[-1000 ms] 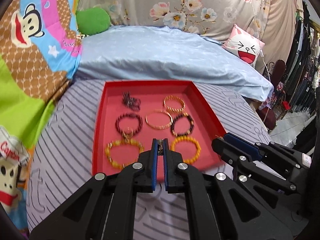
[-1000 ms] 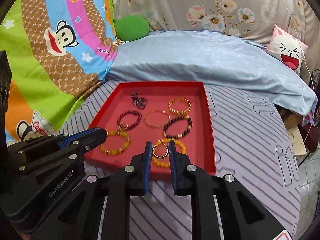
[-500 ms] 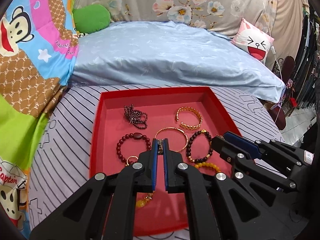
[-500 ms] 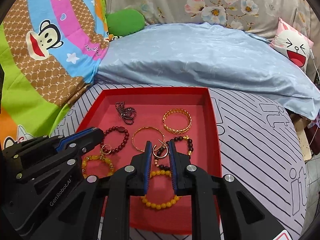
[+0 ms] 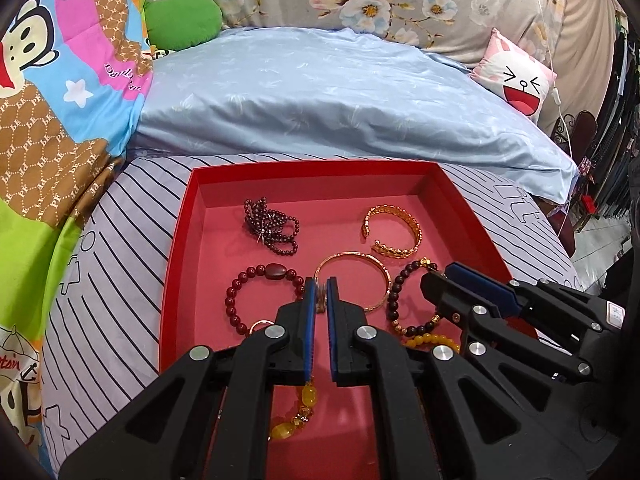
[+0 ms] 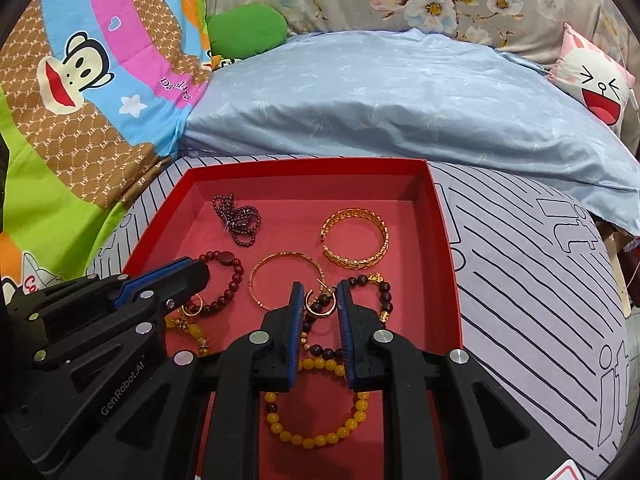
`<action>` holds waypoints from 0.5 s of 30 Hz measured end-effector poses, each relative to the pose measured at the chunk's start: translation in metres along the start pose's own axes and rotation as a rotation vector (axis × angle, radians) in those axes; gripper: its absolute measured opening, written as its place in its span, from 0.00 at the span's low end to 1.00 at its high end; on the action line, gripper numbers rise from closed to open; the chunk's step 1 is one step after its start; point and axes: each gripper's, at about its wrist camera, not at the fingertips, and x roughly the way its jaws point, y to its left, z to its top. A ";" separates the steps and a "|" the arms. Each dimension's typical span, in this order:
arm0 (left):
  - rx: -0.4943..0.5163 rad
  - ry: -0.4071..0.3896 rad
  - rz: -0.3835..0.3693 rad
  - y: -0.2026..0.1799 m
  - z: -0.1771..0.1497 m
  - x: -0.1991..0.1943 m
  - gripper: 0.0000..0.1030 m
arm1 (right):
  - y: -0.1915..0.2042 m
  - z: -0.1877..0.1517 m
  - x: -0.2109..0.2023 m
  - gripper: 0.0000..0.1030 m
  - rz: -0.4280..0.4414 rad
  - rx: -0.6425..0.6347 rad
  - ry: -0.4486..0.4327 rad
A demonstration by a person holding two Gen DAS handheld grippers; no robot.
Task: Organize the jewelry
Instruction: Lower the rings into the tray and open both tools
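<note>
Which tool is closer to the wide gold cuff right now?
Right. The right tool sits just in front of the wide gold cuff; the left tool is further off, beyond the thin gold bangle.

bright, even light | soft shadows | sharp focus | fisheye-warped, dark-vignetted edges

Both my wrist cameras look forward and down along my fingers, close over the same red tray (image 5: pixel 180 240) (image 6: pixel 444 240) from neighbouring angles.

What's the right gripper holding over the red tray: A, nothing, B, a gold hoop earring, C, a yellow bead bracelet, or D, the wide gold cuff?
B: the right gripper pinches a gold hoop earring above the red tray.
</note>
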 end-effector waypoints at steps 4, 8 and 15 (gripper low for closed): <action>-0.006 -0.005 0.007 0.001 -0.002 0.002 0.11 | -0.001 -0.001 0.003 0.16 -0.004 0.002 0.004; -0.009 -0.009 0.039 0.001 -0.003 0.002 0.28 | 0.000 -0.002 0.002 0.22 -0.028 -0.004 -0.007; -0.009 -0.012 0.051 0.002 -0.004 -0.001 0.30 | 0.000 -0.003 -0.002 0.23 -0.037 -0.001 -0.012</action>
